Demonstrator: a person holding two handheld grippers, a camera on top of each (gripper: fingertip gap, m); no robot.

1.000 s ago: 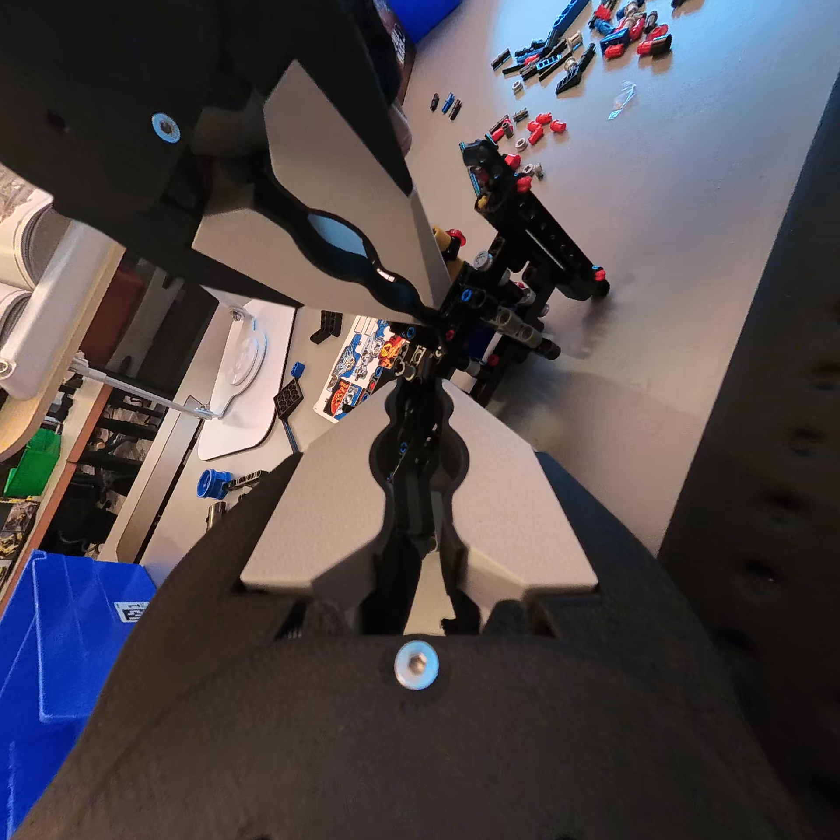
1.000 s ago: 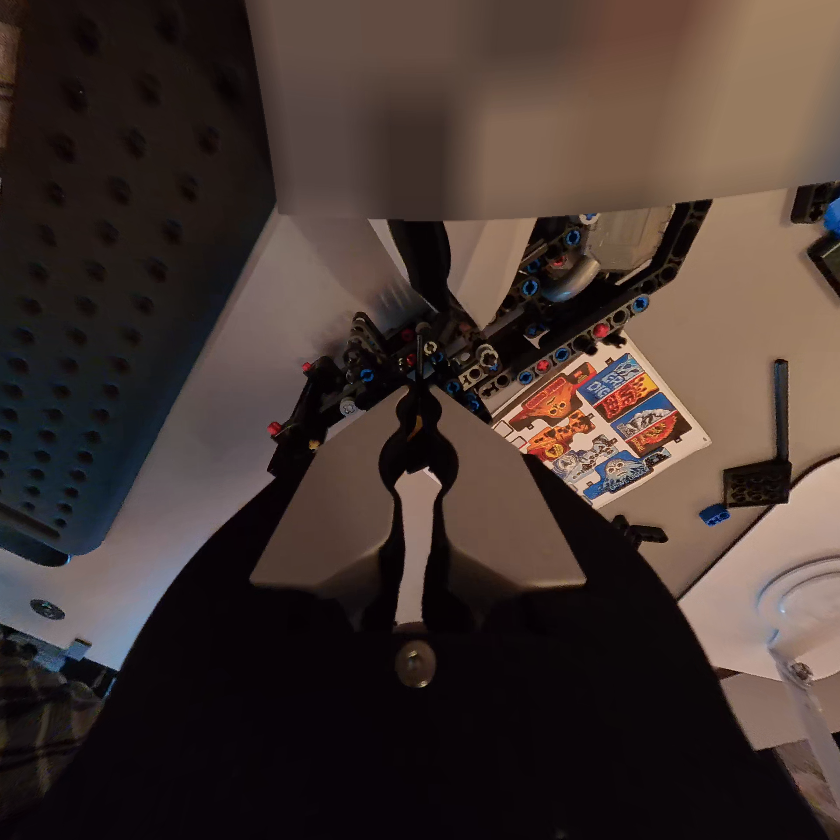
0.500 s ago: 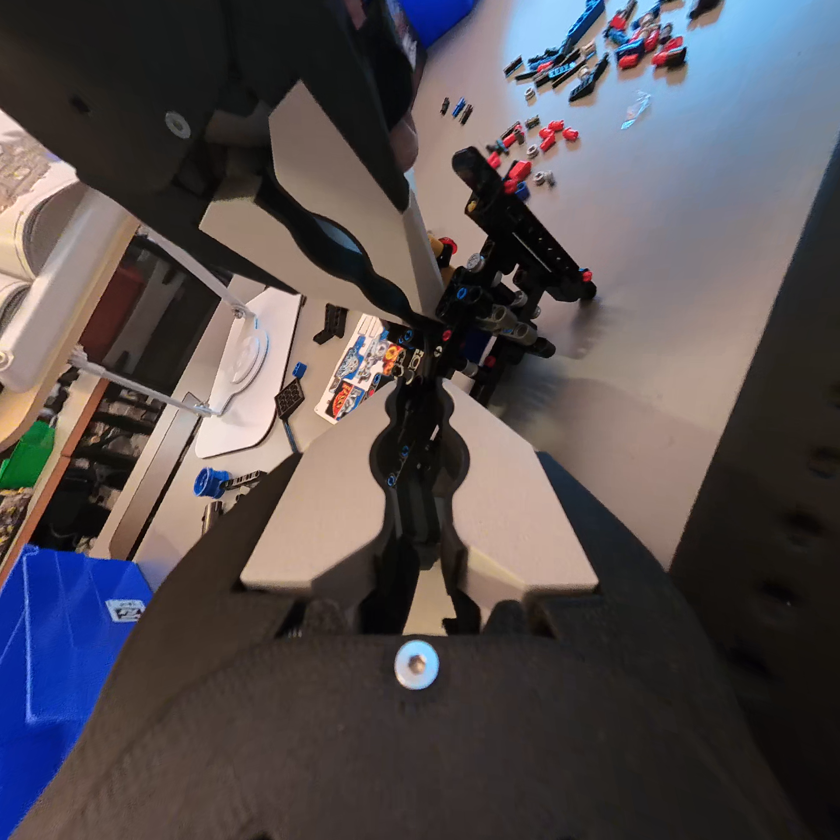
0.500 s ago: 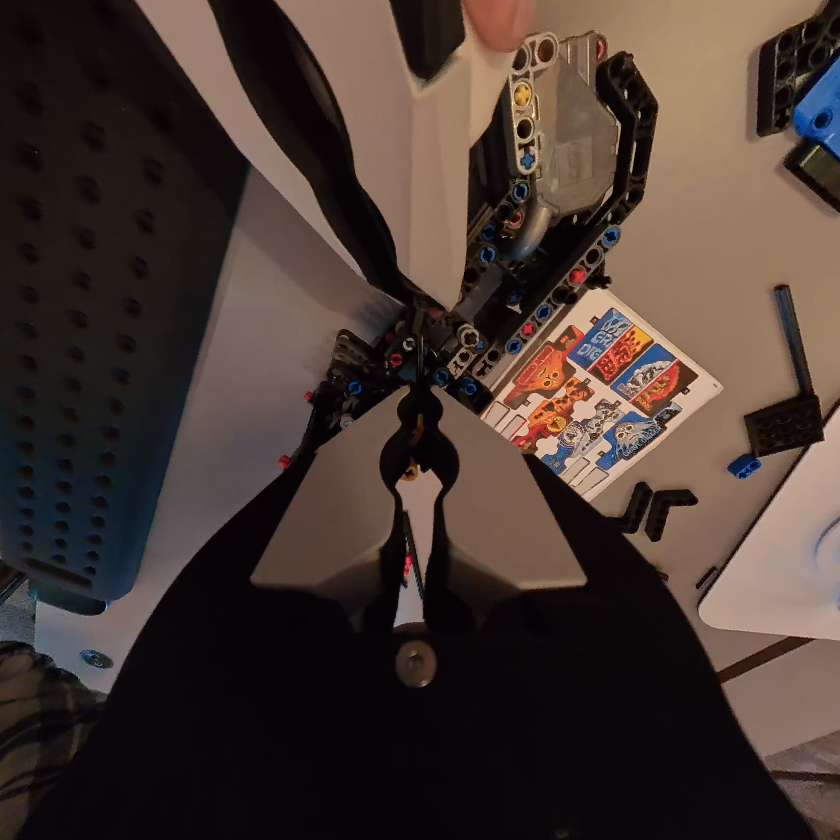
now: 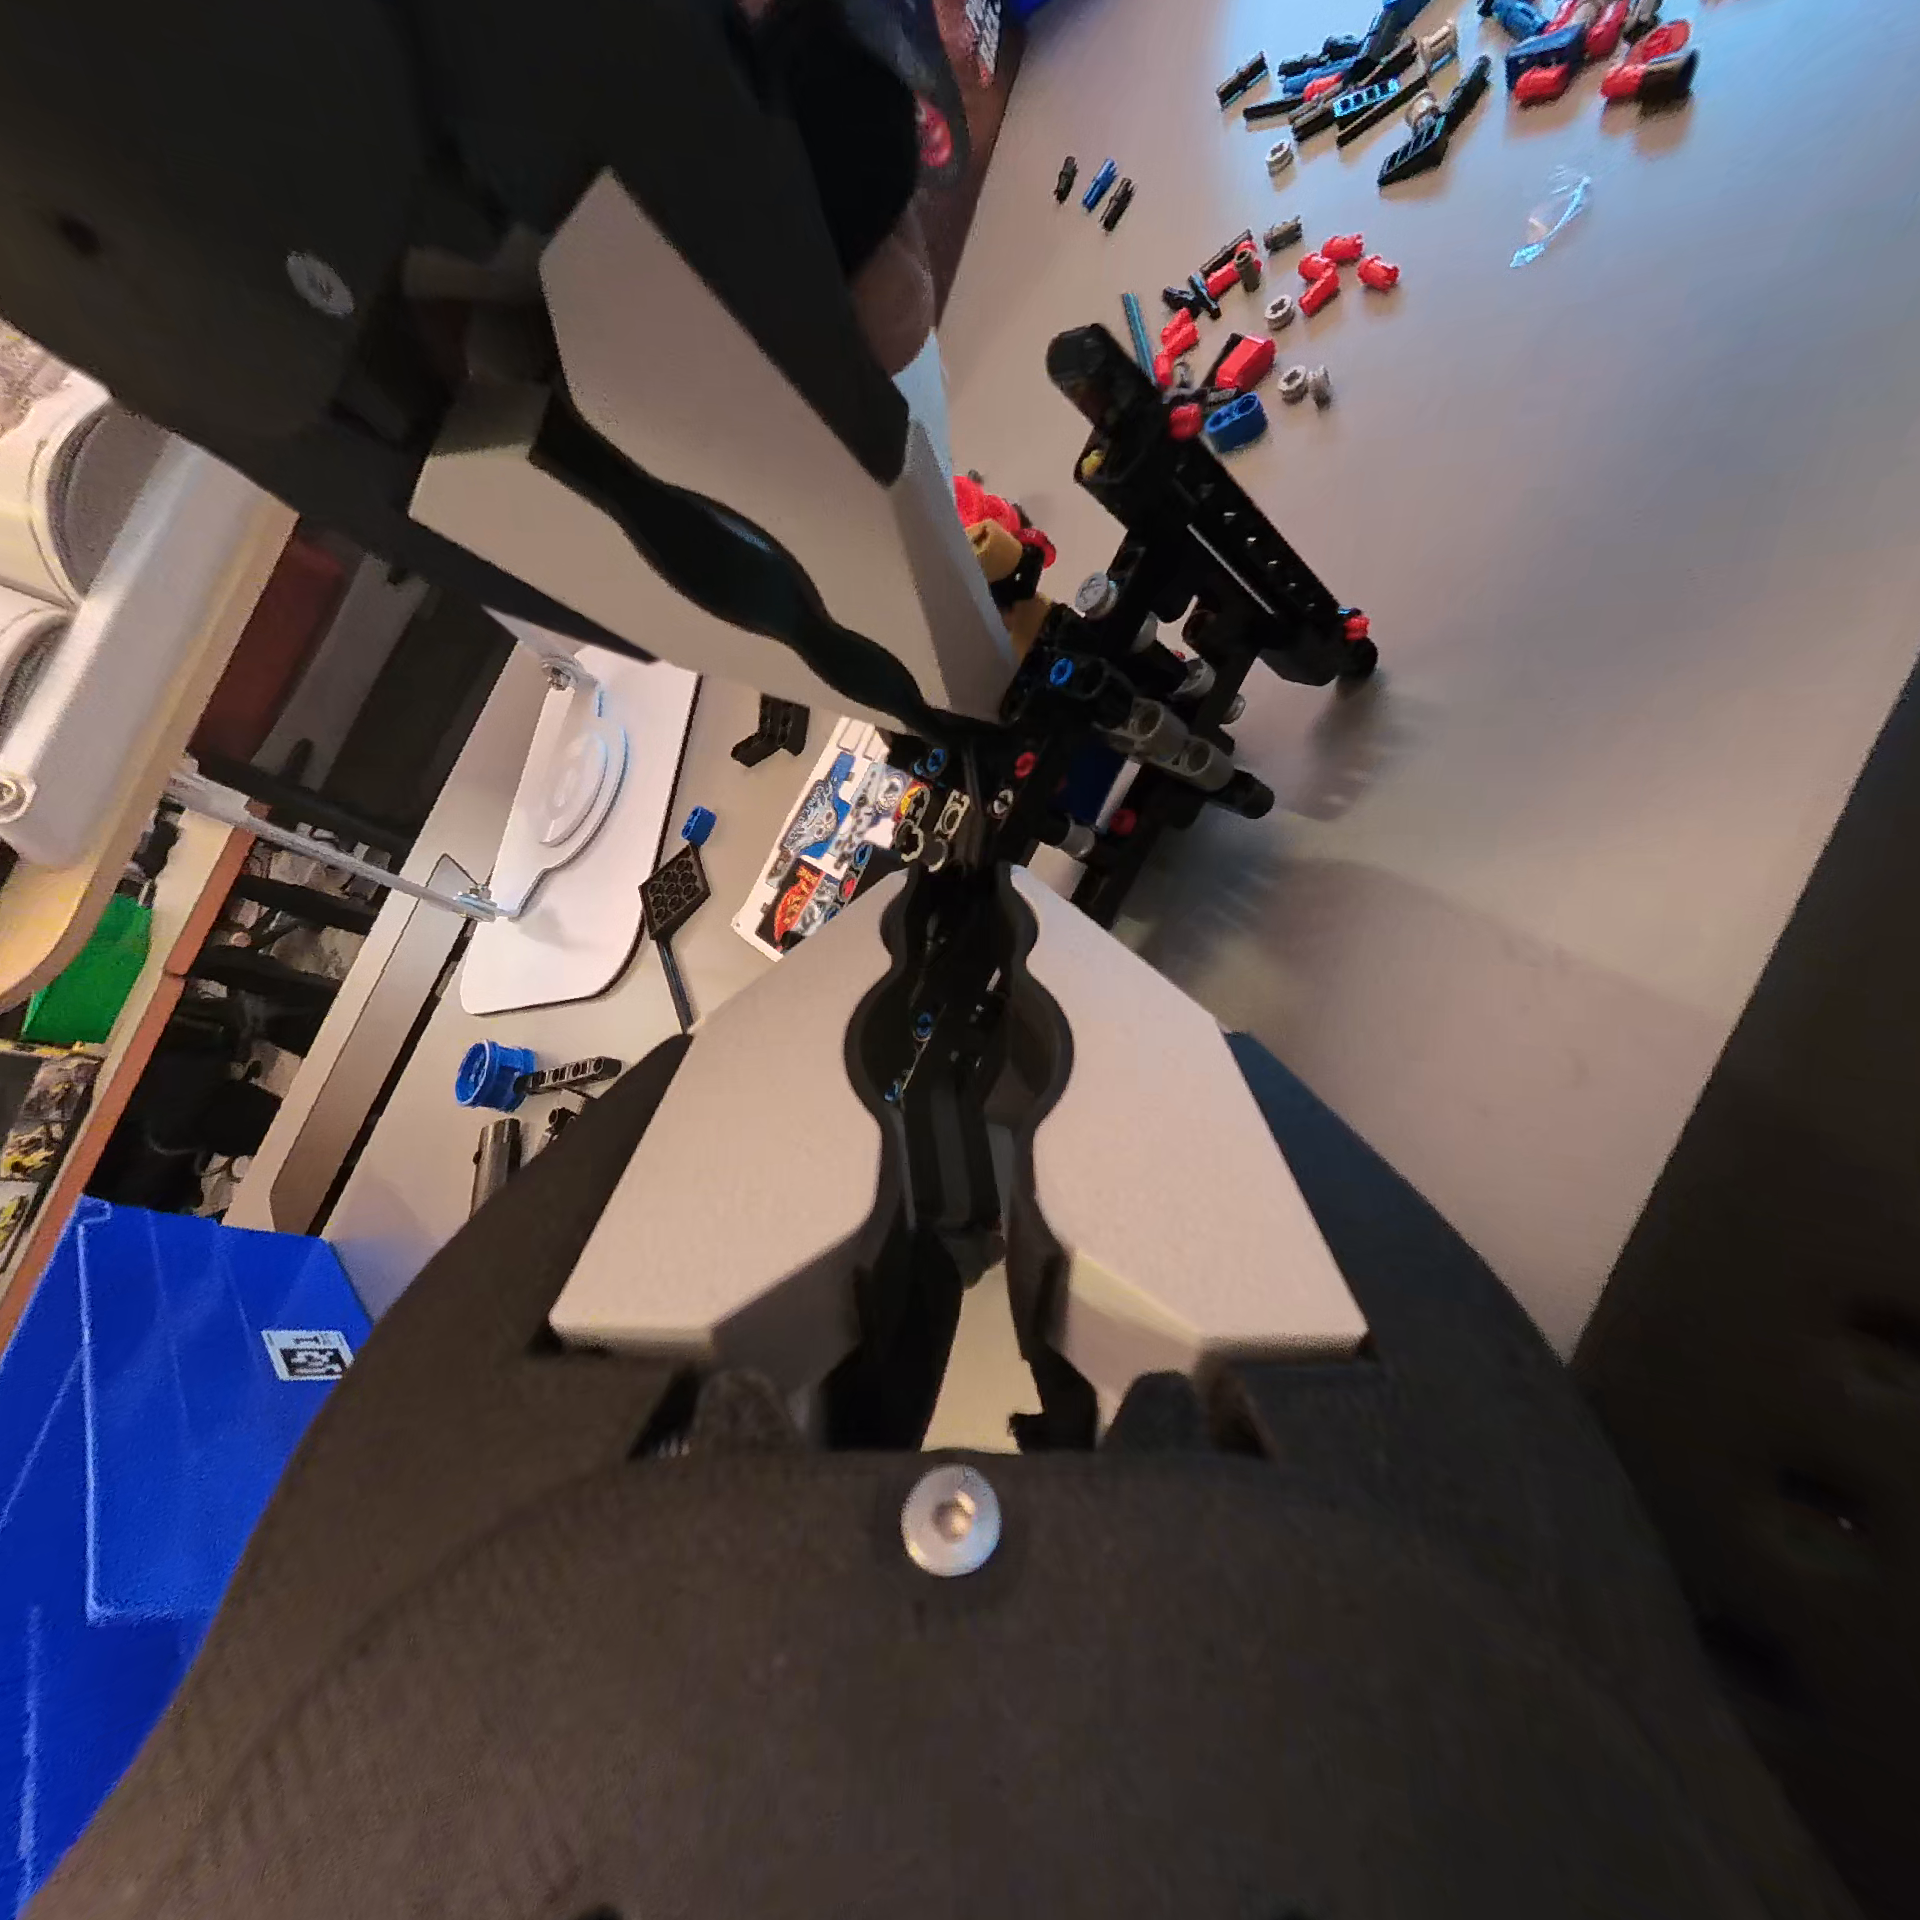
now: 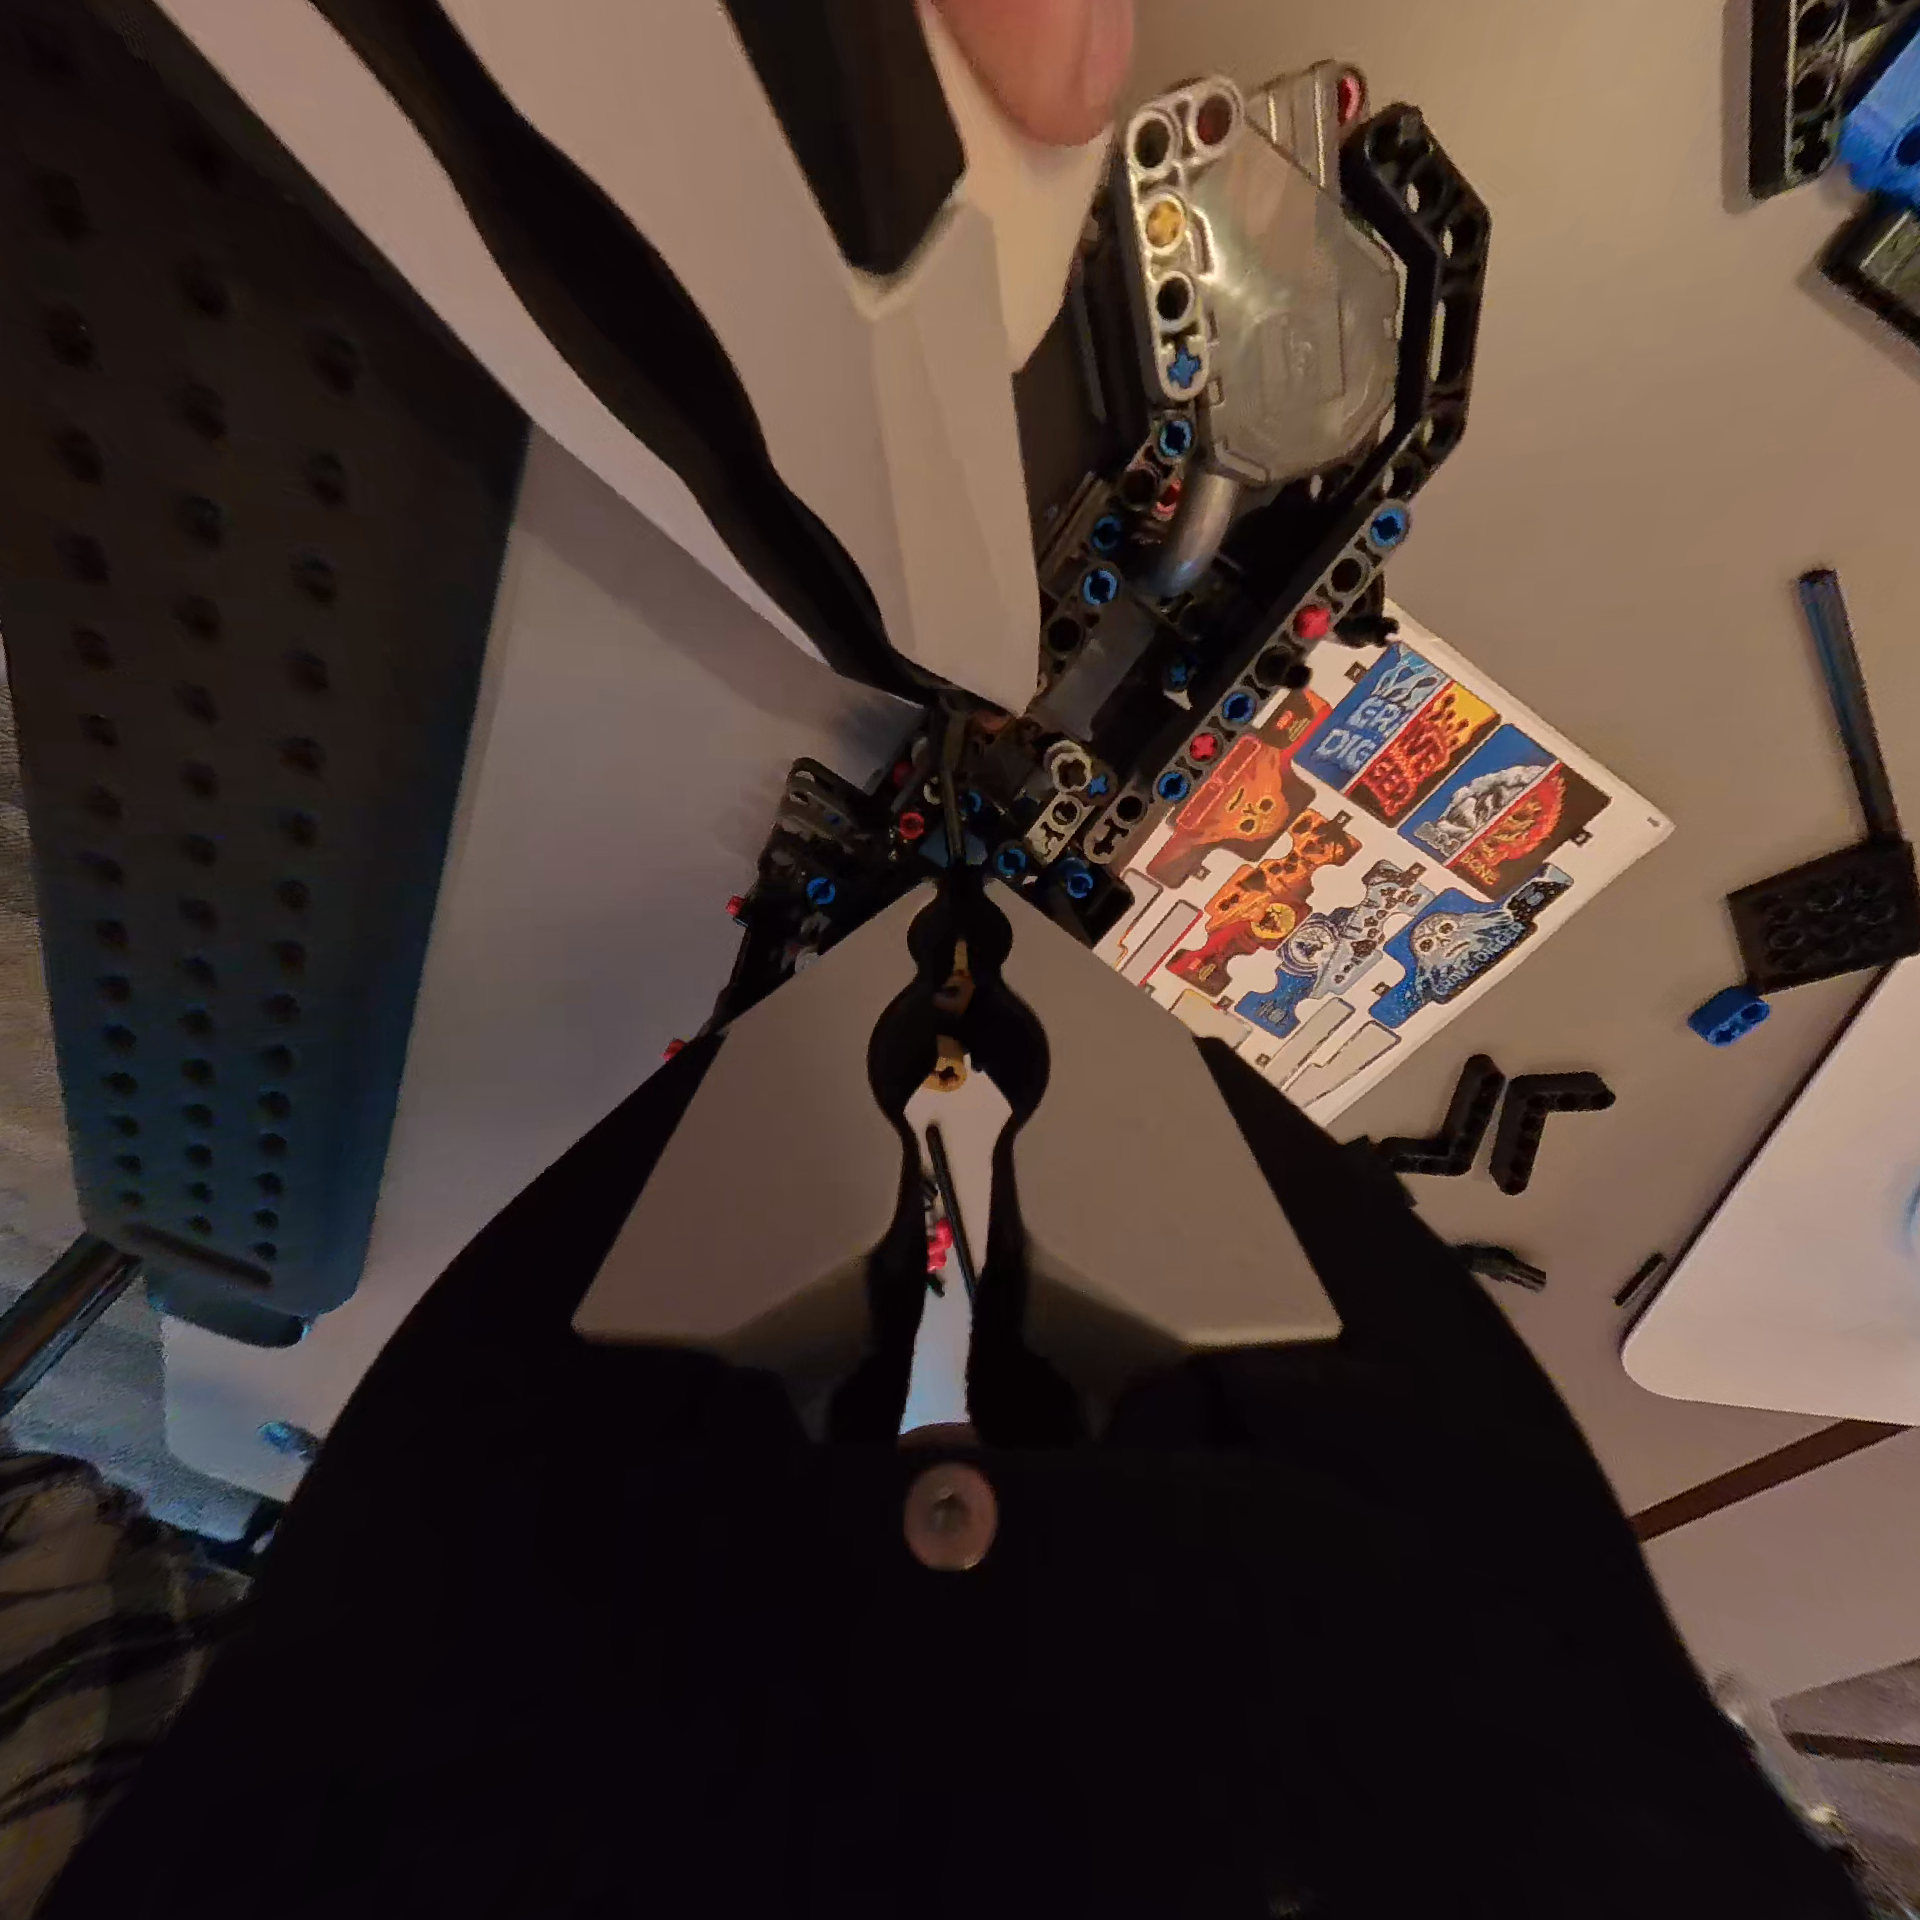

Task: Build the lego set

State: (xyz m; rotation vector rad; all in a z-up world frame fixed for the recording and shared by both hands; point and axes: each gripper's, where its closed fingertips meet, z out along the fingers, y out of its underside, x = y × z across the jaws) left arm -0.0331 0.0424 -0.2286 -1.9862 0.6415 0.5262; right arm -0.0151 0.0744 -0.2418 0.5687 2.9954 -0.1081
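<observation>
A: Left gripper (image 5: 961, 883) clamped on black frame (image 5: 1143, 665), tilted above table (image 5: 1558, 831). Right gripper (image 6: 961, 883) pinched on thin black rod (image 6: 948, 800) at frame's middle.

B: Handling?

A: Probably light, stiff; pegged joints likely to pop under twist. Best held by beams, not pins.

B: Looks?

A: Black beams, blue and red pins, grey motor block (image 6: 1278, 312). Beyond: sticker sheet (image 6: 1382, 862), loose pieces (image 5: 1455, 83).

Both tongs (image 5: 961, 883) (image 6: 961, 894) closed — tips adj.
</observation>
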